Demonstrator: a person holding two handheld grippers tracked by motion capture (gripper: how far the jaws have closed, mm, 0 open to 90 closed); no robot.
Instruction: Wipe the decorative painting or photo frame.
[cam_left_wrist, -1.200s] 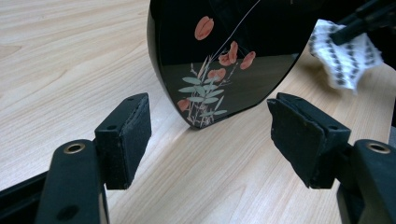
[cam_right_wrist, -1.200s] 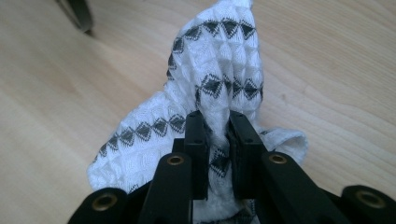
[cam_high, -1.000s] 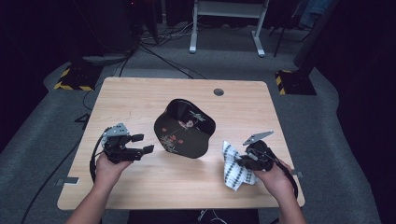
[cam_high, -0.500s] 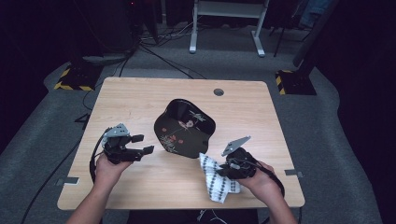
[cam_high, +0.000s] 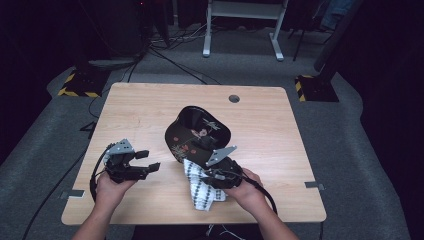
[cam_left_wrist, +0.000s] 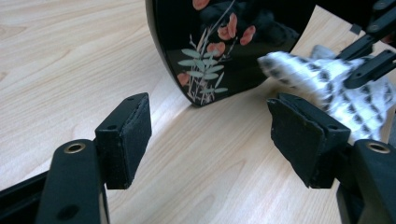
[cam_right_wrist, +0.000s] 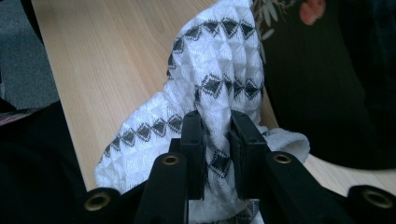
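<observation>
The right claw (cam_right_wrist: 217, 140) is clenched on a white patterned cloth (cam_right_wrist: 210, 84) touching the near rim of the black tray (cam_high: 197, 131) mid-table; the left claw (cam_left_wrist: 210, 135), released, hovers over open table (cam_high: 140, 115) beside the tray's left edge

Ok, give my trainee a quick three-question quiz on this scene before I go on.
1. True or false: the right gripper is shut on the white waffle-weave cloth with black diamond pattern.
2. The left gripper is: A) clamped on the cloth, B) open with nothing between its pads, C) gripping the tray.
3. What does the cloth's far end lie against in the high view?

Key: 1 true. 2 B. 3 The near rim of the glossy black lacquer tray with red flowers on the light wooden table.
</observation>
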